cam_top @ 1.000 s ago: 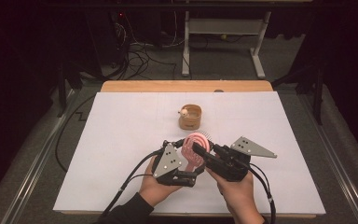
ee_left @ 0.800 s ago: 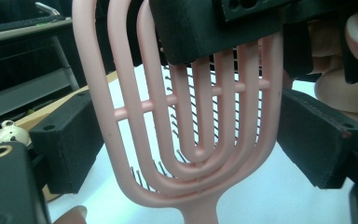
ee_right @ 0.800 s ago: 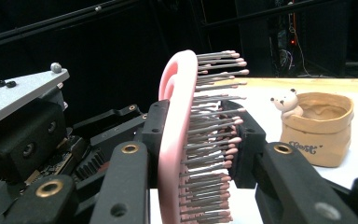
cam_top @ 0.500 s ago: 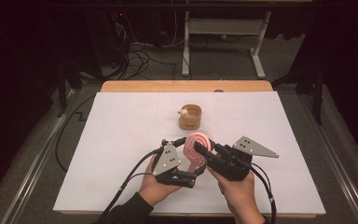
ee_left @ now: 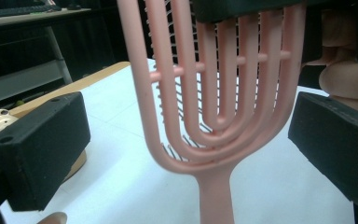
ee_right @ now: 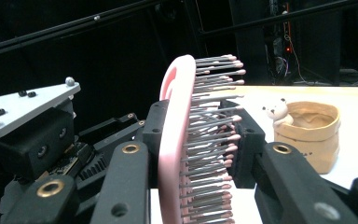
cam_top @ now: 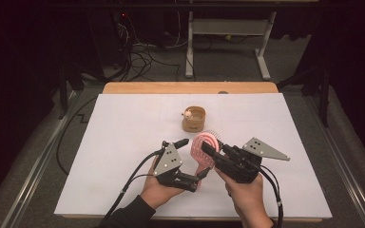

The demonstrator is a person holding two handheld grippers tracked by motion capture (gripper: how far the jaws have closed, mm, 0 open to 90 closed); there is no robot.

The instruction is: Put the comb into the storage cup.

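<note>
Two grippers are held close together over the near middle of the white table [cam_top: 123, 142], with a pink hairbrush [cam_top: 203, 148] between them. The brush is lifted clear of the table surface, its head upward and its bristles turned toward the far side.

The right gripper [ee_right: 198, 135] is closed on the brush head: in the right gripper view one jaw is pressed against the smooth pink back and the other against the bristle side, so the head is clamped edge-on between the pads. In the high view this gripper [cam_top: 208, 151] is seen reaching in from the right.

The left gripper [ee_left: 186, 140] has just been opening, and its jaws are now spread wide. In the left gripper view the slotted brush head and the top of its handle stand between the two black pads [ee_left: 42, 149], with a clear gap on each side; no contact with the brush is seen. In the high view the left gripper [cam_top: 192, 159] is seen just beside the brush handle.

A small tan pot [cam_top: 193, 118] with a little bear figure [cam_top: 187, 114] at its rim is set farther back on the table, apart from both grippers.
</note>
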